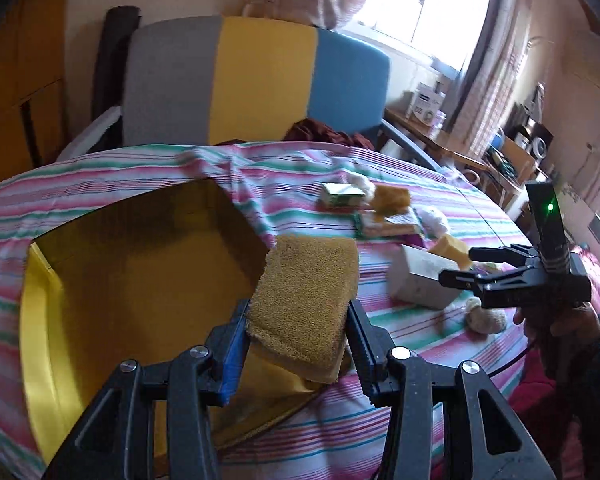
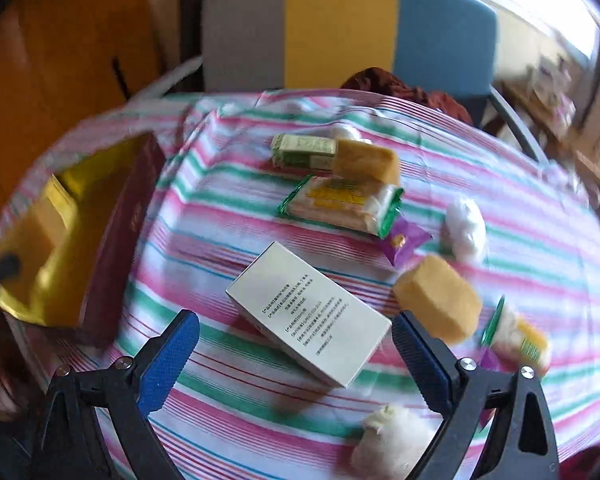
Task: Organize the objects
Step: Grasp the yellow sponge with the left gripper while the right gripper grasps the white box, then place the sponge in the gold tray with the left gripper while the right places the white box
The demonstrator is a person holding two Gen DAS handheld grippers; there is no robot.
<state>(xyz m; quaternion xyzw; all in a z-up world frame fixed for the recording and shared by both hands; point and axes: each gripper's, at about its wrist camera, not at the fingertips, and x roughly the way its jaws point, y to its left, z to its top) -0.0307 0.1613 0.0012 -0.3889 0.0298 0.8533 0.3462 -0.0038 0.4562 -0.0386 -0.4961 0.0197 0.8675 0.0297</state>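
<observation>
My left gripper [image 1: 298,316] is shut on a yellow-brown sponge [image 1: 306,300] and holds it over the near right corner of an open gold-lined box [image 1: 112,280]. The box also shows at the left of the right wrist view [image 2: 72,216], with a sponge inside. My right gripper [image 2: 296,344] is open, its jaws on either side of a white rectangular box [image 2: 308,316] lying on the striped tablecloth [image 2: 500,184]. In the left wrist view the right gripper [image 1: 456,268] hovers by that white box [image 1: 420,280].
On the cloth lie more sponges [image 2: 436,300] [image 2: 366,162], wrapped snack packets [image 2: 340,204], a small green carton [image 2: 302,152], a purple packet [image 2: 404,240] and white cotton balls [image 2: 464,228] [image 2: 384,444]. A grey, yellow and blue chair [image 1: 260,80] stands behind the table.
</observation>
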